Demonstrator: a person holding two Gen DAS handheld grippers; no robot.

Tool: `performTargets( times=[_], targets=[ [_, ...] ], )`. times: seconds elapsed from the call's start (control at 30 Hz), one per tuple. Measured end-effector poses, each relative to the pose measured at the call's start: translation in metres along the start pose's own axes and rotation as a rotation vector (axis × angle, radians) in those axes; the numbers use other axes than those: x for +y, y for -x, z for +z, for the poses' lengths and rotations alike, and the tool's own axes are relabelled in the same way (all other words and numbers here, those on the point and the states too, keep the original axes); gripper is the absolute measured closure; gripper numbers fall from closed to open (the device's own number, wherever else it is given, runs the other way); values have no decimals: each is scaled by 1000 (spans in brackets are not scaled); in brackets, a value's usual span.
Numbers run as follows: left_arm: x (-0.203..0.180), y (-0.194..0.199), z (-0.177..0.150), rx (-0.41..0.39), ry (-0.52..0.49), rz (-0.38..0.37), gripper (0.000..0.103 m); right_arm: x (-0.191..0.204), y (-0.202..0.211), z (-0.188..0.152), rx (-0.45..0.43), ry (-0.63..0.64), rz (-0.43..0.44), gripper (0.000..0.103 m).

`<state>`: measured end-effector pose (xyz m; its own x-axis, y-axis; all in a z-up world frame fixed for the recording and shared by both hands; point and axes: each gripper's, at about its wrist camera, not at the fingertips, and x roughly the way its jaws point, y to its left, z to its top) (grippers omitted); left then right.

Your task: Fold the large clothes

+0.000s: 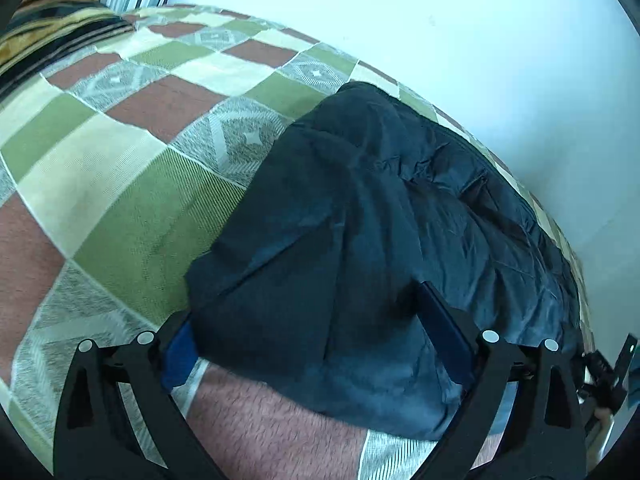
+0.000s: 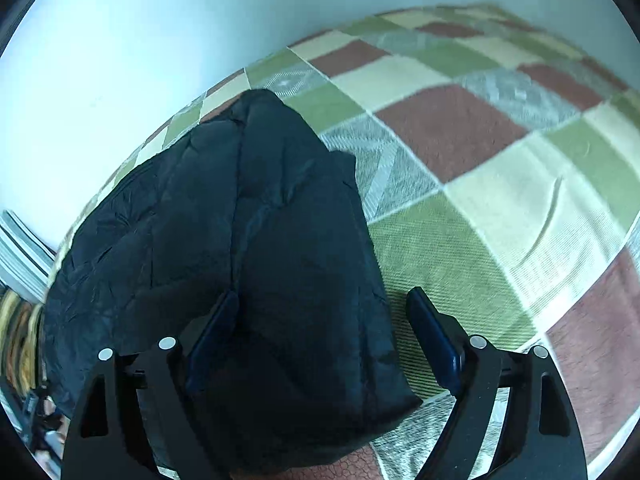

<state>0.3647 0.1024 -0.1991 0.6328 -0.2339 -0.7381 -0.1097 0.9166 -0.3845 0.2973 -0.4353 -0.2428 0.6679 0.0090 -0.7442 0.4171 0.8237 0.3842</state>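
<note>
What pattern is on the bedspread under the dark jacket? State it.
Checked squares of green, cream, brick red and grey diamond weave on the bedspread; the right wrist view shows it best.

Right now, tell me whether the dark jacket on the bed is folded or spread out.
Folded. The dark quilted jacket lies bunched into a compact layered bundle on the checked bedspread, no sleeves spread out.

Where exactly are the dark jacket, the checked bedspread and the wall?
dark jacket [image 1: 380, 220], left wrist view, middle of its puffy fabric.
checked bedspread [image 2: 500, 208], right wrist view, a pale square.
wall [image 1: 440, 20], left wrist view, bare white surface.
</note>
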Motion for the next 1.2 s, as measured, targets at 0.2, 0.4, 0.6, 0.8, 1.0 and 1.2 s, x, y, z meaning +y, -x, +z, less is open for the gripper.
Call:
performTargets(
  times=[0.2,0.4,0.6,0.8,1.0,1.2],
  targets=[
    [1,-8,1,-30,22,1,53,4,-7,-9,8,-3,53,50],
    [-7,9,7,-87,-4,34,83,13,8,-14,-34,-4,79,78],
    [6,46,8,-129,-22,40,86,30,27,-30,-32,25,125,81],
    [54,102,-13,-136,7,68,87,52,56,-79,2,76,182,81],
    [110,153,-46,-106,63,75,86,55,92,-144,25,120,216,81],
    [136,196,-87,-103,55,90,86,38,126,-191,43,115,230,81]
  ],
)
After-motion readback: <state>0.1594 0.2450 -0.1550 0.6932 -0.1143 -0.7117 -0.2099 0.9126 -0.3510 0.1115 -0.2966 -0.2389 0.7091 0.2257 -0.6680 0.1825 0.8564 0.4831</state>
